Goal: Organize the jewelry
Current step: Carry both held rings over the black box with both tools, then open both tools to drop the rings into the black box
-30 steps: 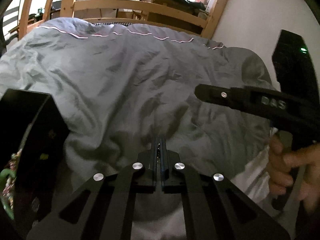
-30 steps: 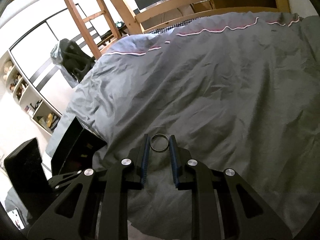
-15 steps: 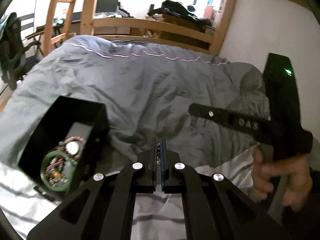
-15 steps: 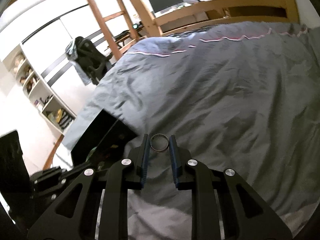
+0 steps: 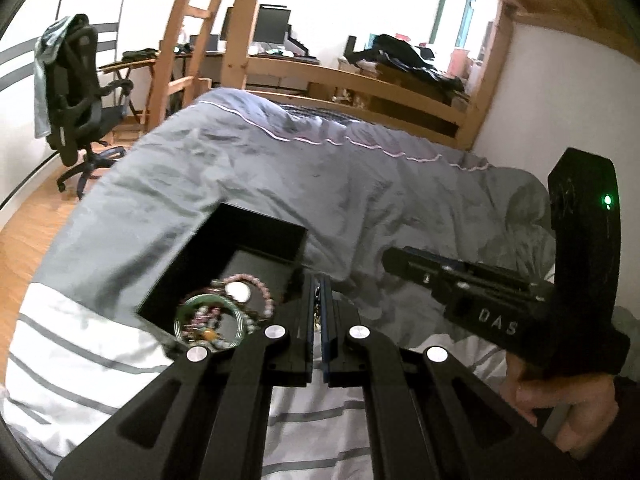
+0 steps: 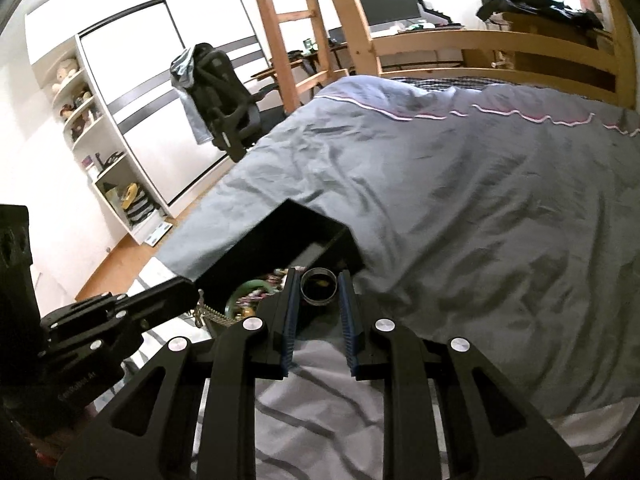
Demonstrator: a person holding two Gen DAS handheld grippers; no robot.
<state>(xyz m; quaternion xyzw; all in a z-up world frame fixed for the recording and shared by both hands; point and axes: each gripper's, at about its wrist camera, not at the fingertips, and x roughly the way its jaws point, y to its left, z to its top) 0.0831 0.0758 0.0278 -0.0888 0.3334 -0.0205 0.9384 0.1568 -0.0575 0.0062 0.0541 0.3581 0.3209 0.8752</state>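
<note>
An open black box (image 5: 256,232) lies on the grey duvet (image 5: 360,184) and holds a green bangle (image 5: 208,302) and a pink bead bracelet (image 5: 260,286). My left gripper (image 5: 319,280) hovers just right of the box, shut on a thin gold chain (image 5: 318,306). In the right wrist view that chain (image 6: 208,313) dangles from the left gripper (image 6: 192,286) beside the box (image 6: 280,240). My right gripper (image 6: 318,276) is shut on a silver ring (image 6: 316,301) over the box's near right corner. The right gripper (image 5: 390,256) reaches in from the right, with a hand (image 5: 560,400) on its grip.
A white striped sheet (image 5: 80,360) lies under the box's near side. Wooden bed rails (image 5: 360,80) and a ladder (image 6: 300,40) stand beyond the duvet. A black office chair (image 5: 76,92) and white shelves (image 6: 92,128) are at the left, a wall (image 5: 560,100) at the right.
Both grippers have risen and swung left, bringing the black box and its jewelry into view near their tips. The ring and the chain stay gripped.
</note>
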